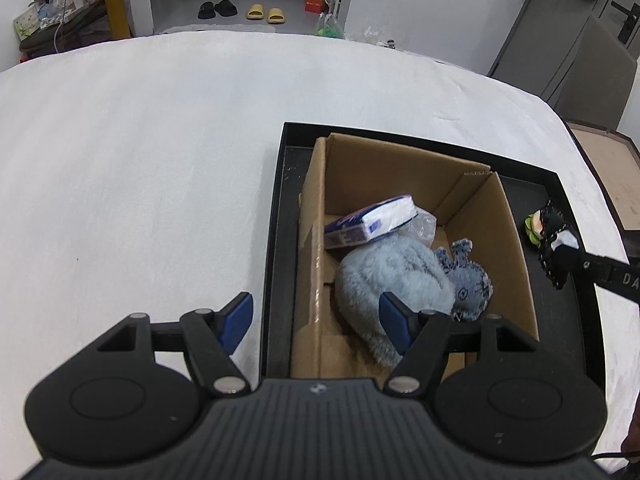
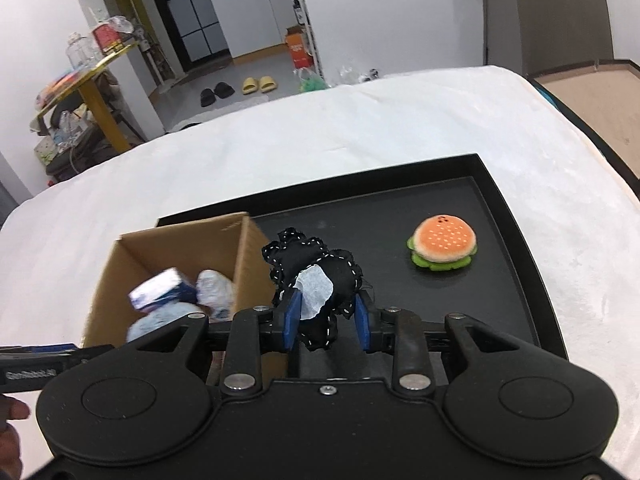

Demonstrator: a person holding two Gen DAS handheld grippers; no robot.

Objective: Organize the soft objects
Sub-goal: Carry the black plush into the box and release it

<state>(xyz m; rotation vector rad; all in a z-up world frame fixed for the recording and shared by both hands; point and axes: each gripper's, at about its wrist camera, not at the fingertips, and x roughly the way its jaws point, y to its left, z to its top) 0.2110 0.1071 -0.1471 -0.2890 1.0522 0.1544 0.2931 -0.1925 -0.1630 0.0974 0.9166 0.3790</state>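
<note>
Two hand-held grippers are in play, and the right hand-held gripper (image 2: 327, 322) has the action: its blue pads are clamped on a black stitched plush (image 2: 316, 276) with a white tag, carried clear above the black tray (image 2: 516, 248). I read this as the carry step, the toy on its way to the cardboard box (image 2: 248, 264) just to its left. The gripper tilts down and forward, with the plush poking up past the fingertips.

Over on the other side, the left hand-held gripper (image 1: 316, 322) hangs with its jaws wide apart and nothing between them, angled steeply down across the box's near left wall, one pad over the white counter (image 1: 140, 160), the other over a fluffy grey-blue plush (image 1: 392, 280).

Inside the box, that plush lies beside a small denim-blue stuffed toy (image 1: 466, 280), with a tissue pack (image 1: 372, 220) and a bit of clear wrap behind them.

Next move, as I judge it: swing left over the box rim, then open above the free space.

Further out on the tray, a burger plush (image 2: 442, 246) sits alone, not yet sorted. Beyond lies bare counter.
</note>
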